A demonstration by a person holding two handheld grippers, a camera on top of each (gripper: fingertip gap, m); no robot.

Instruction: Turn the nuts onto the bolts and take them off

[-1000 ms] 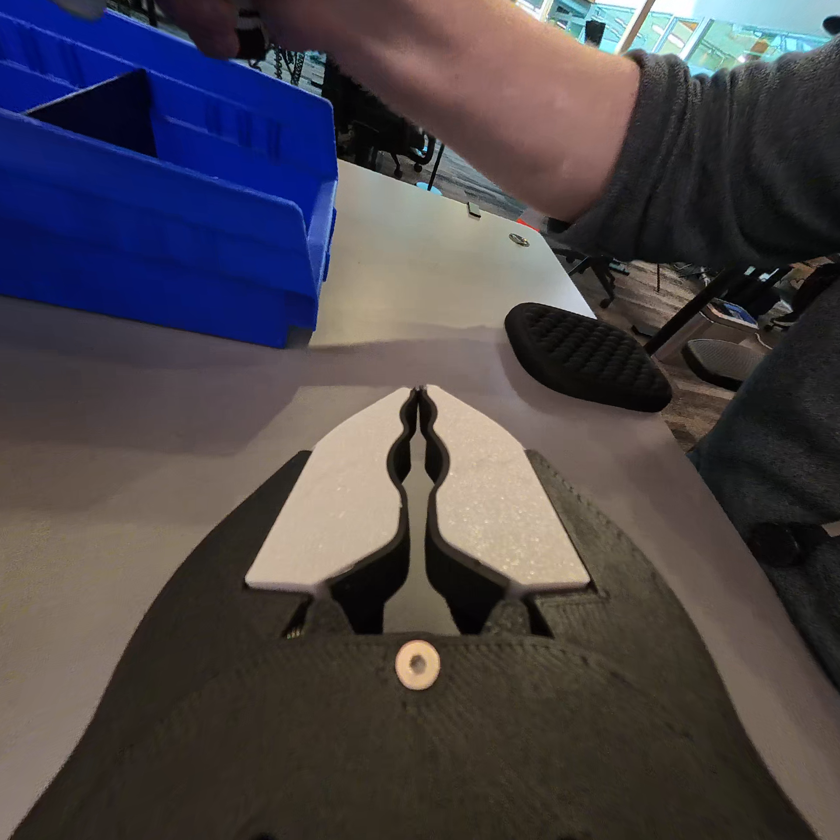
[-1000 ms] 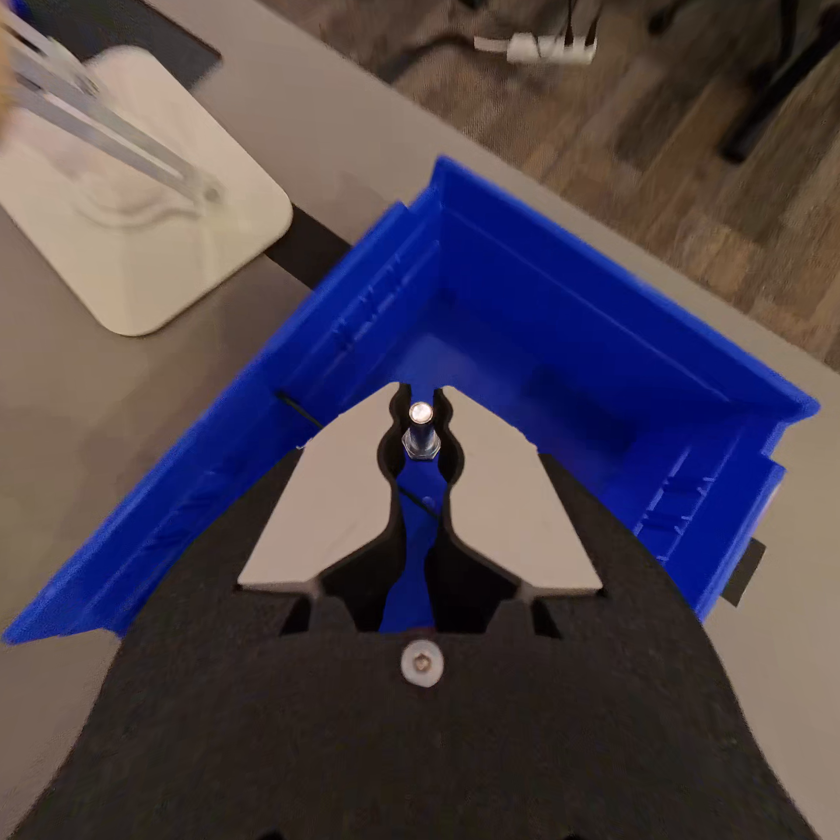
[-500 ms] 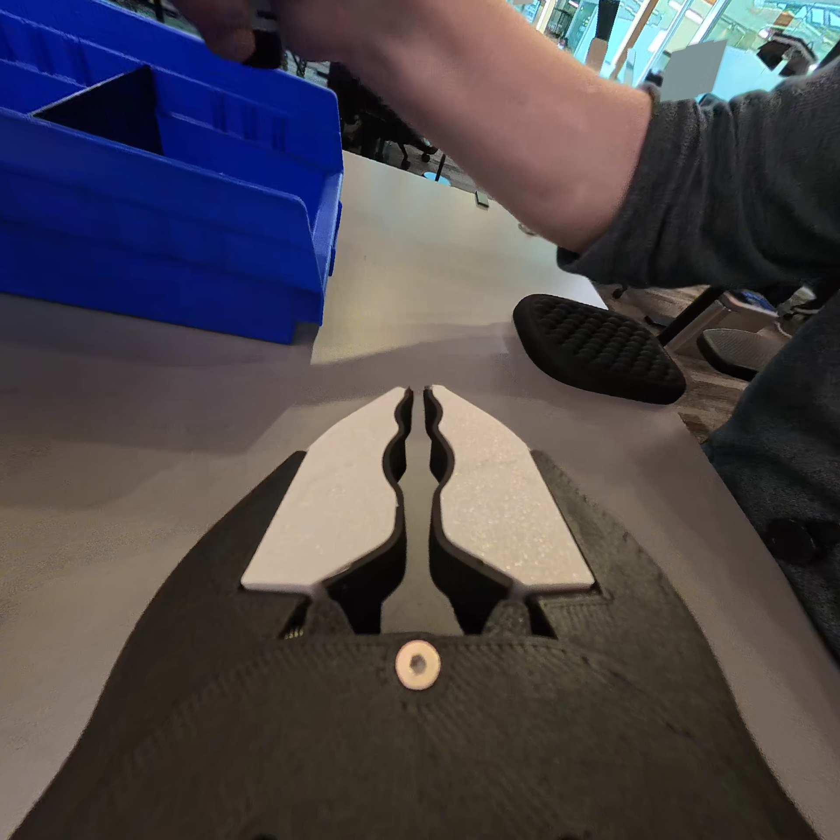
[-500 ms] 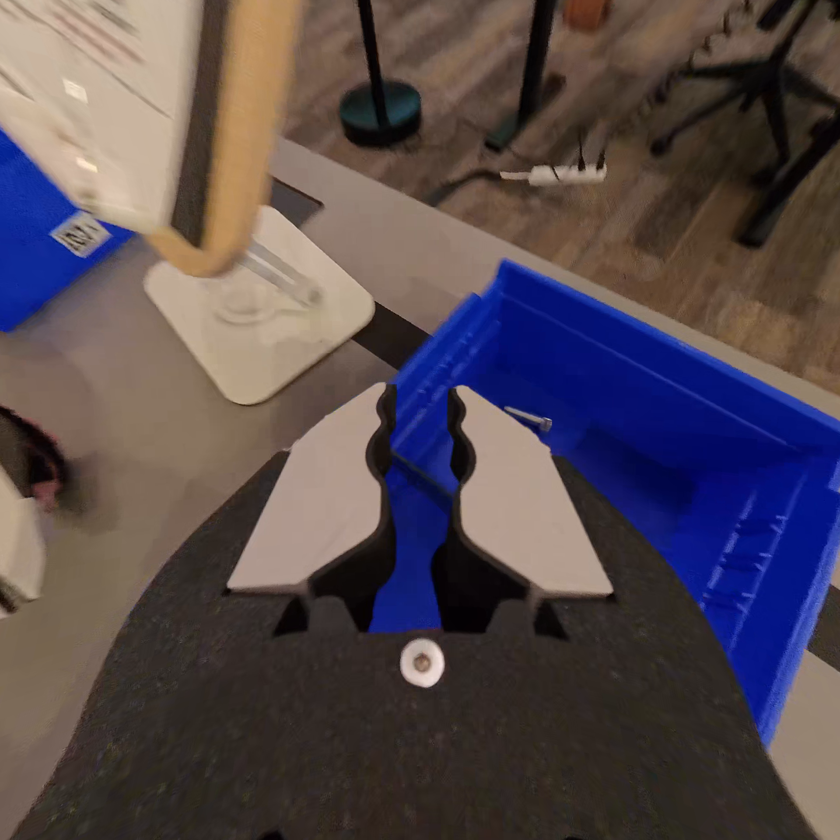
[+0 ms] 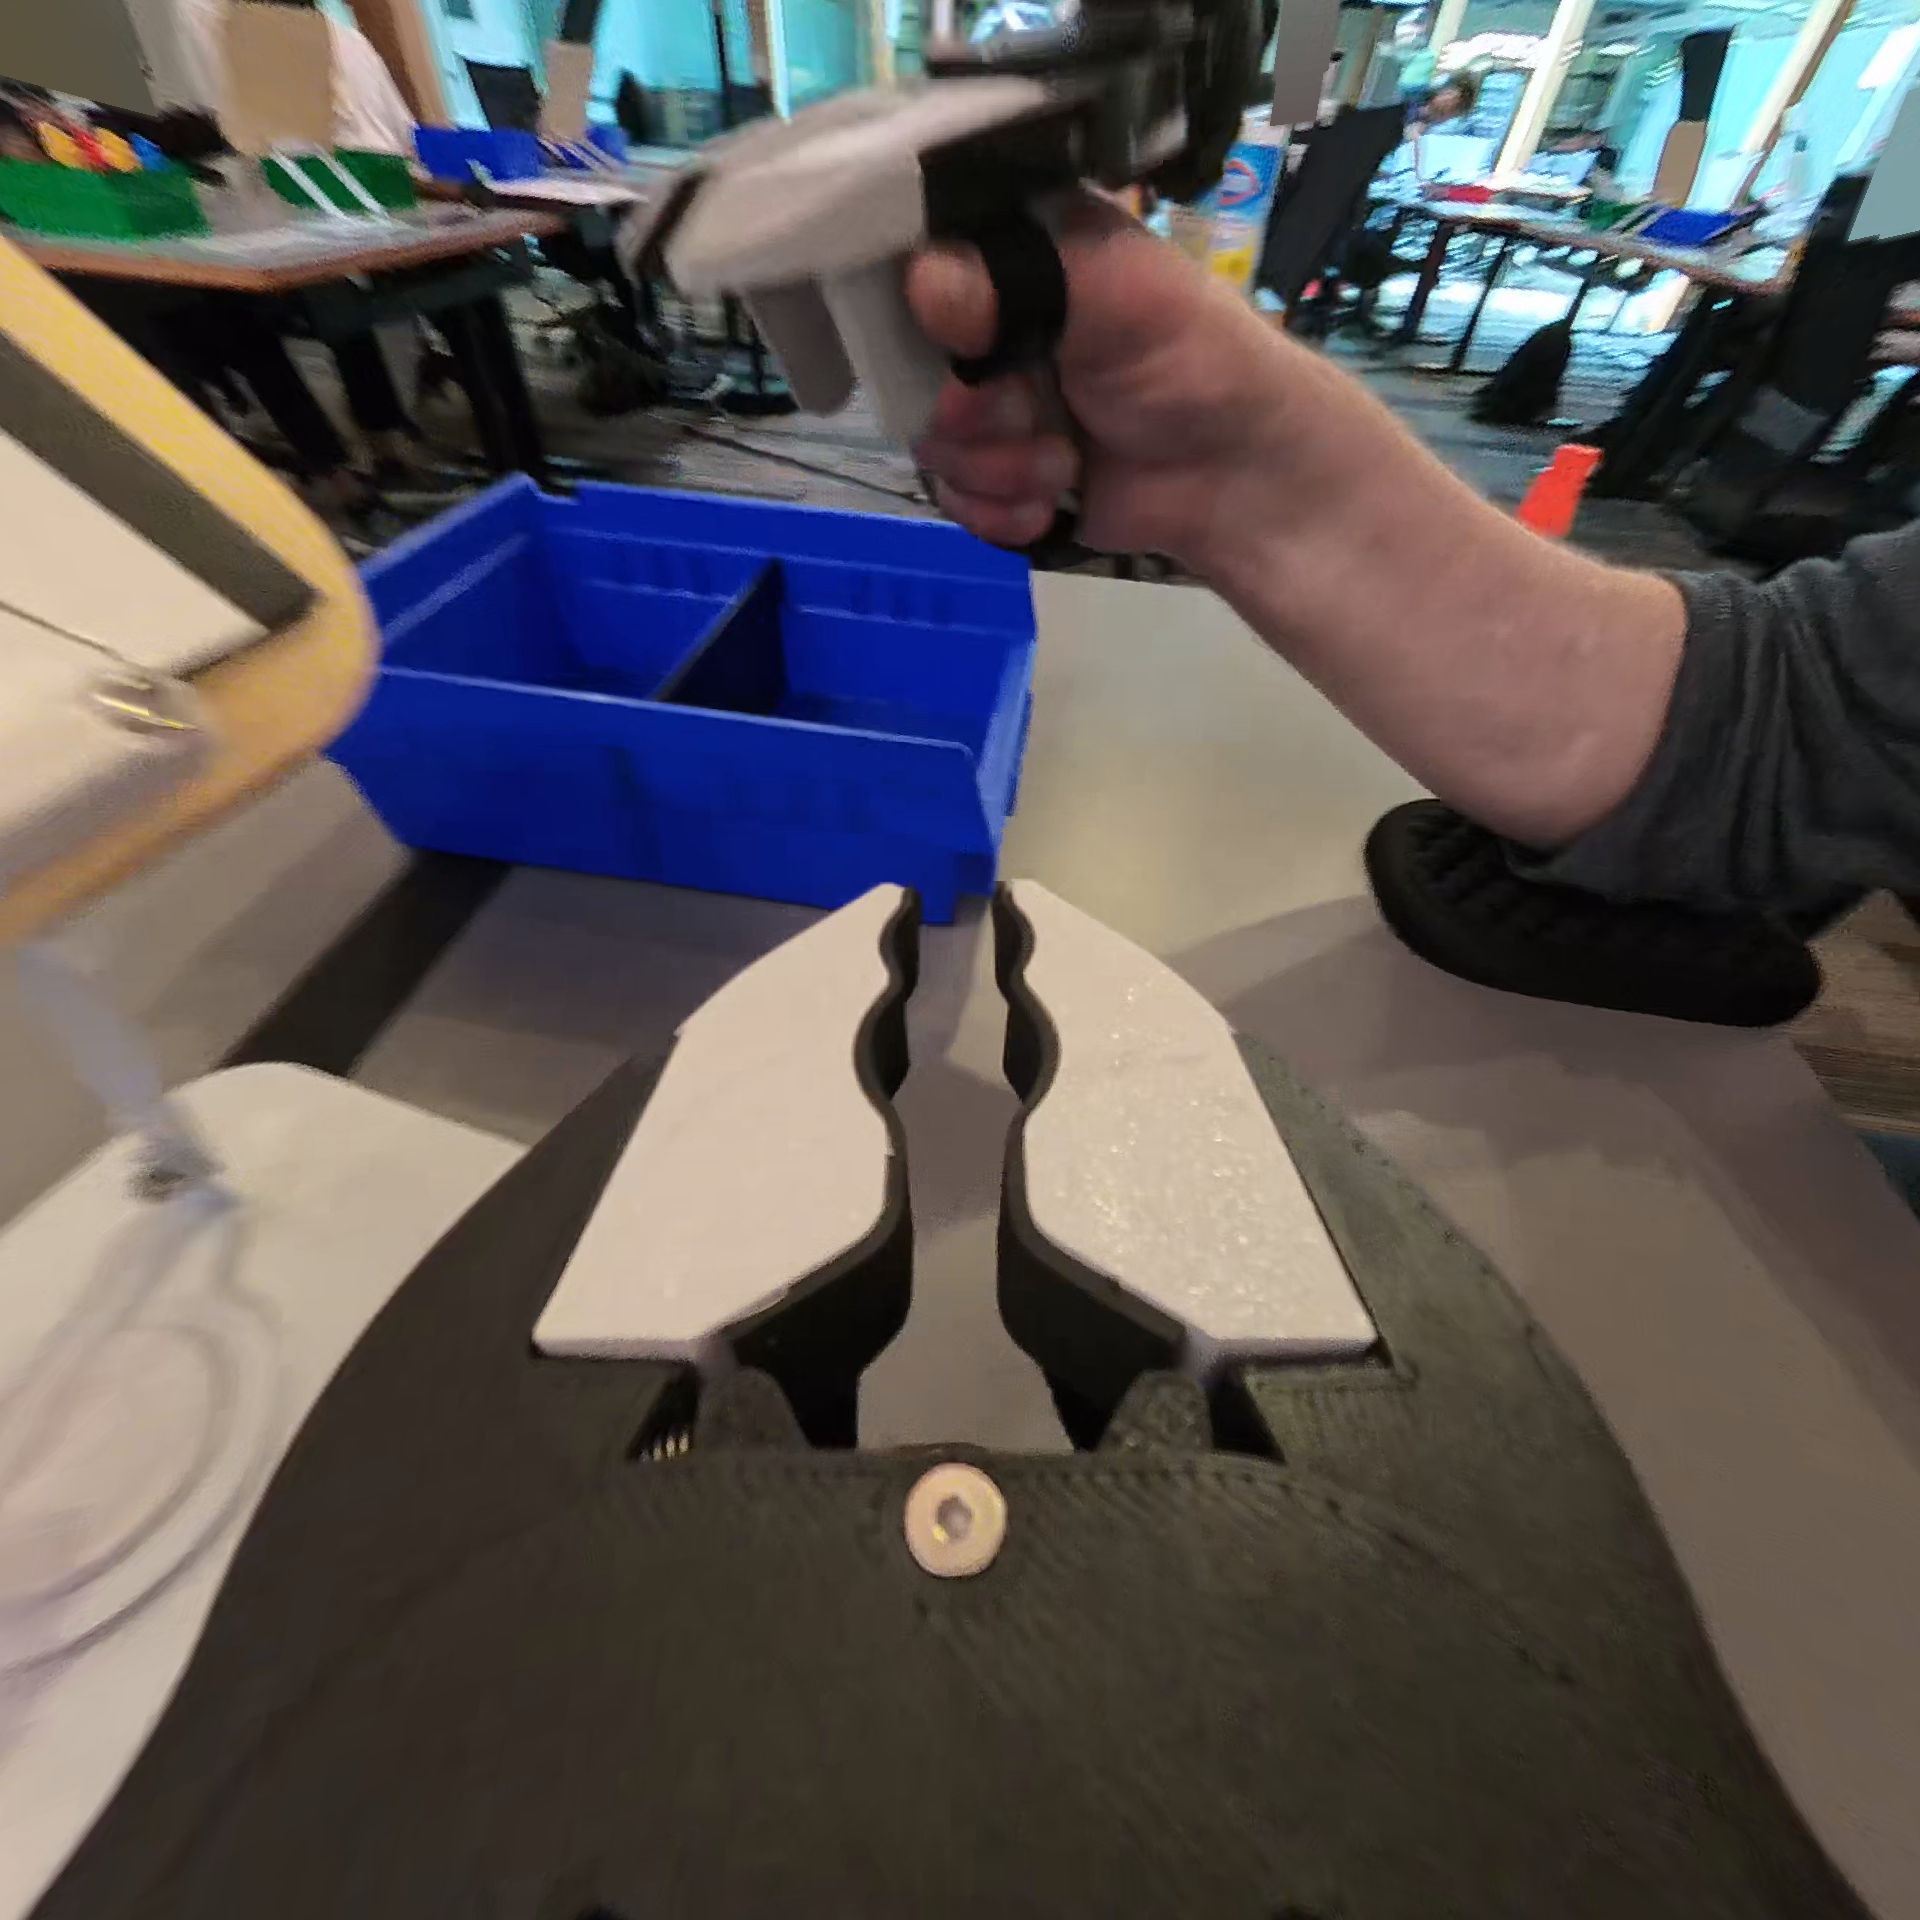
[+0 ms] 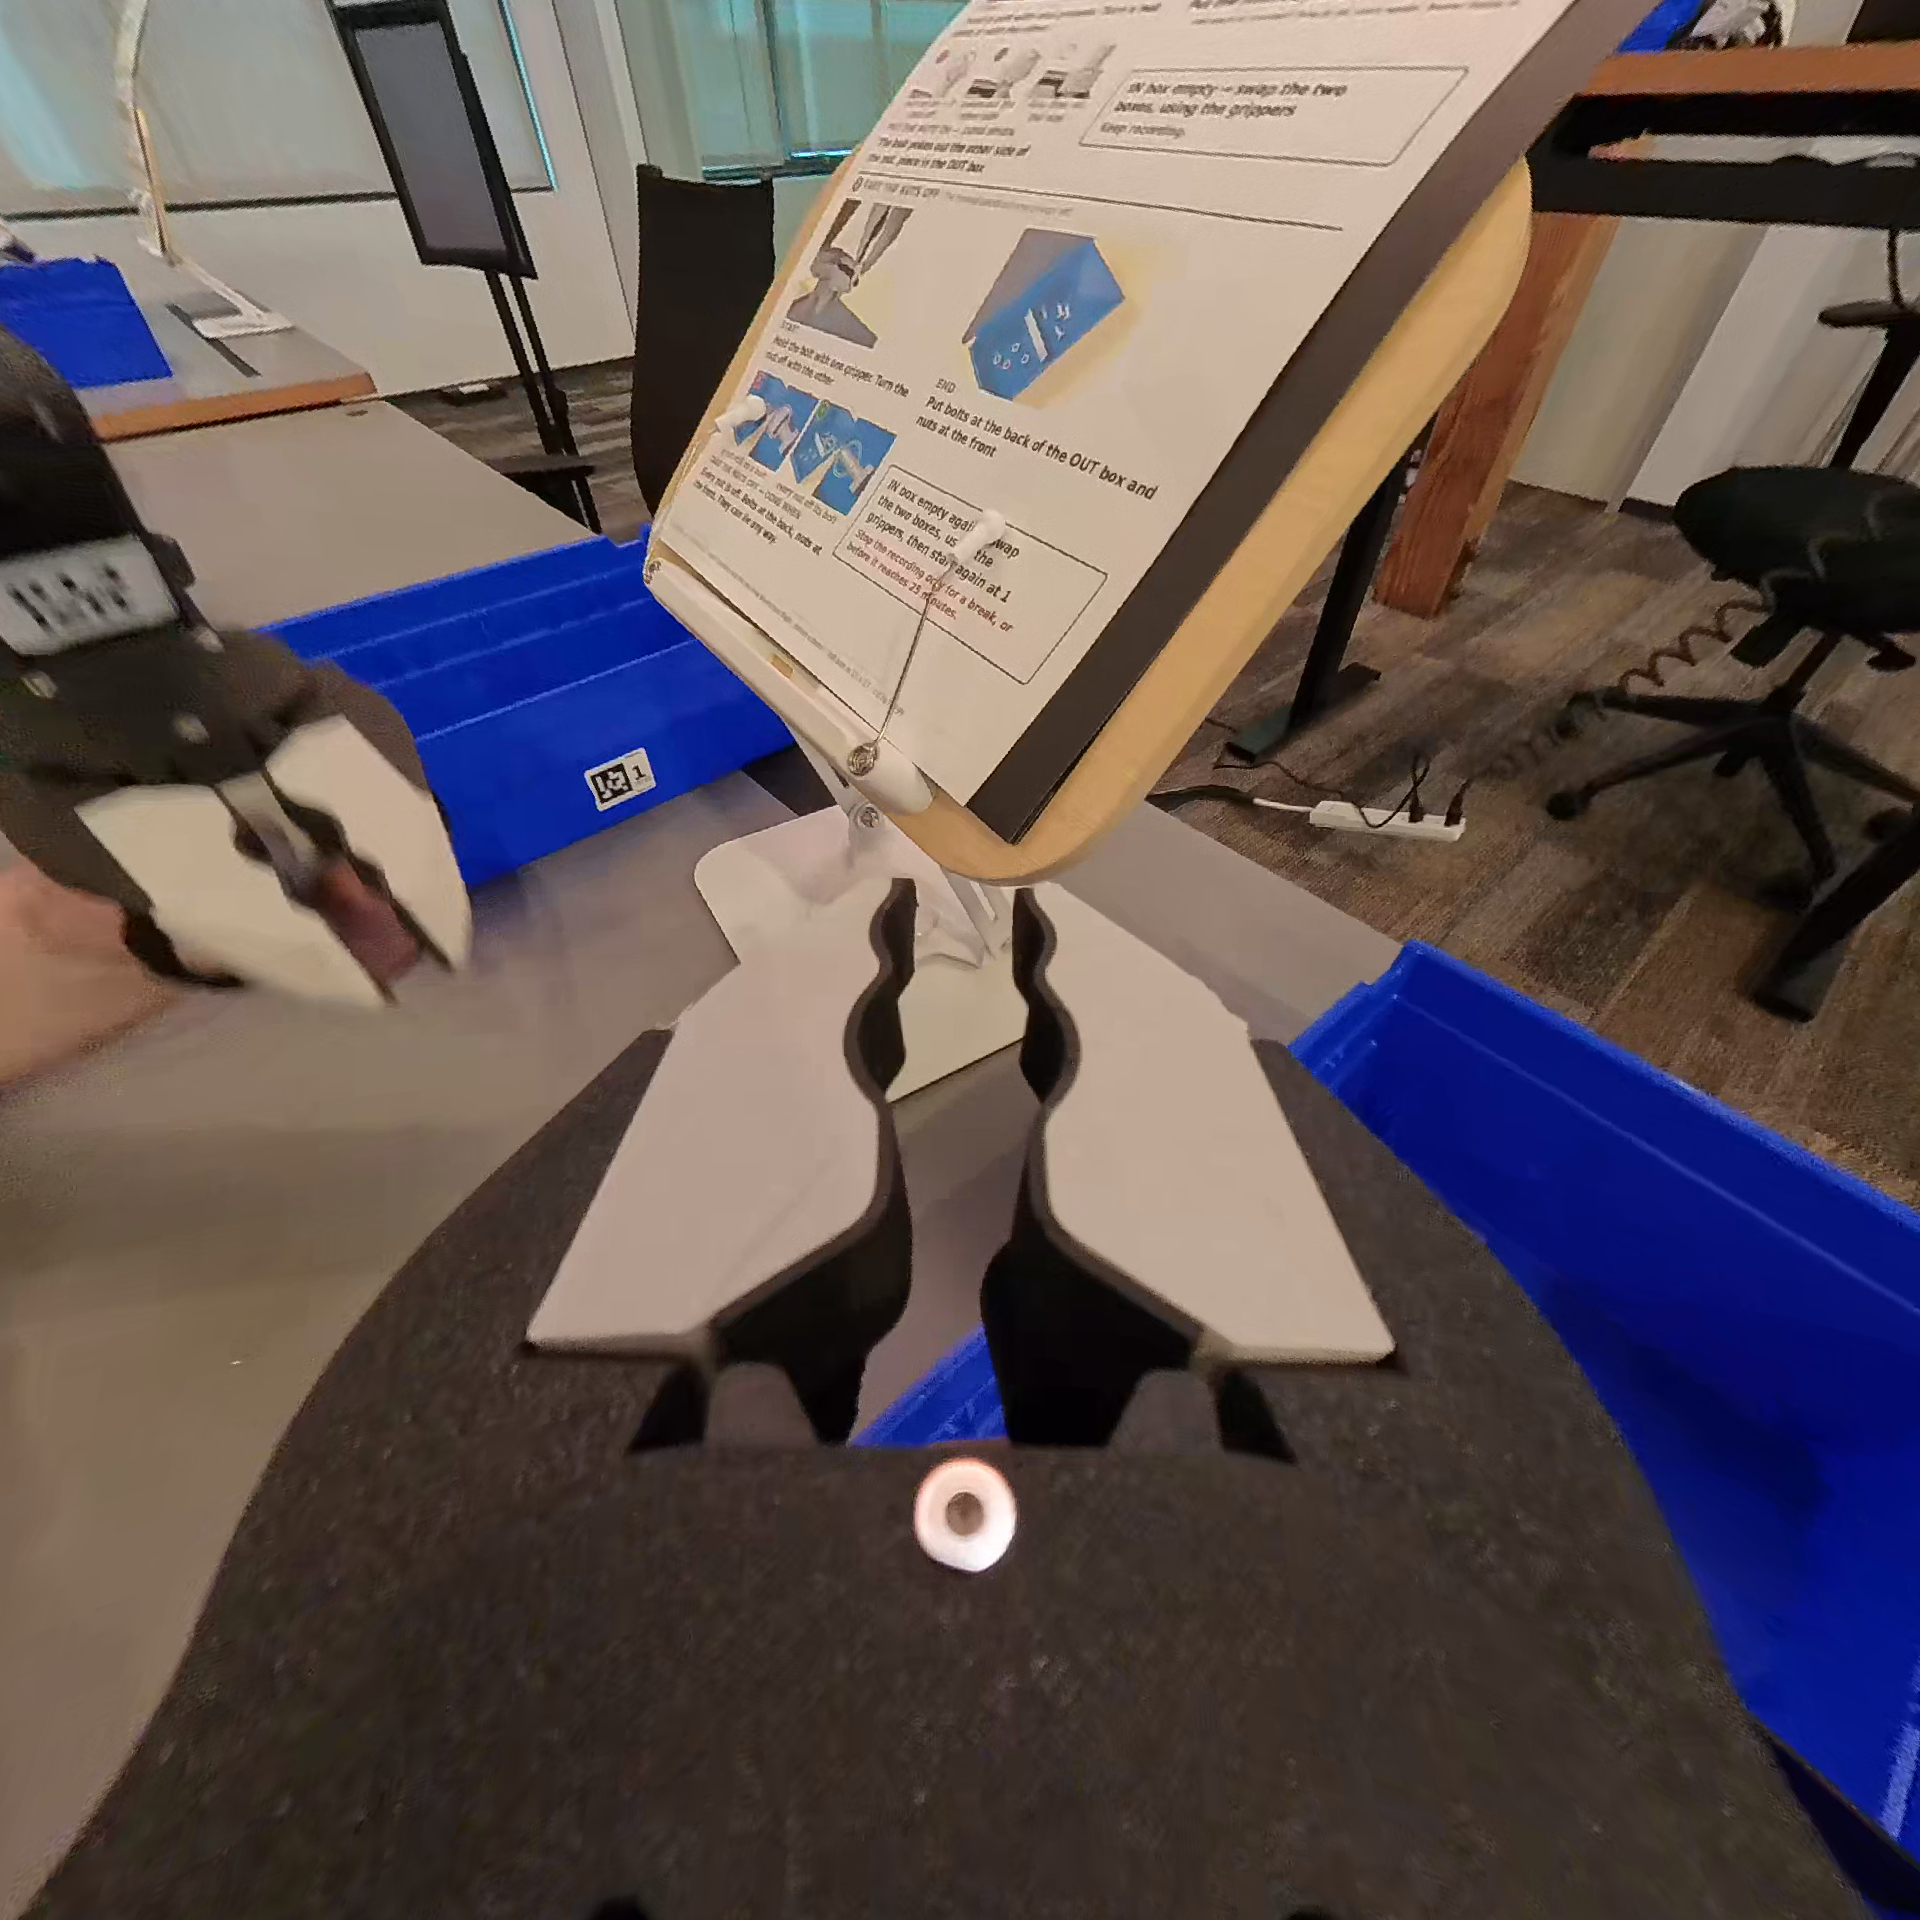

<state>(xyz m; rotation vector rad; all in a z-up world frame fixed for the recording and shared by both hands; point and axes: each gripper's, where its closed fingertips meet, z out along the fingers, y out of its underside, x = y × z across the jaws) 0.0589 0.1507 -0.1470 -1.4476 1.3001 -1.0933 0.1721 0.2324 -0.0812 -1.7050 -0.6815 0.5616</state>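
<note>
Both claws, left (image 5: 954,914) and right (image 6: 961,904), stand apart and empty over the smooth grey tabletop (image 5: 1195,727), near a glossy blue plastic bin (image 5: 686,748) with a divider.

The room is a large open office. The floor (image 6: 1621,790) is dark, mottled carpet. A black office chair (image 6: 1808,582) stands on the right beside a desk with a thick wooden leg (image 6: 1496,395). A white power strip (image 6: 1387,821) lies on the floor near it. A dark screen on a stand (image 6: 442,135) stands before pale walls and windows (image 6: 821,73). More tables (image 5: 312,244) with green and blue bins fill the brightly lit far side.
</note>
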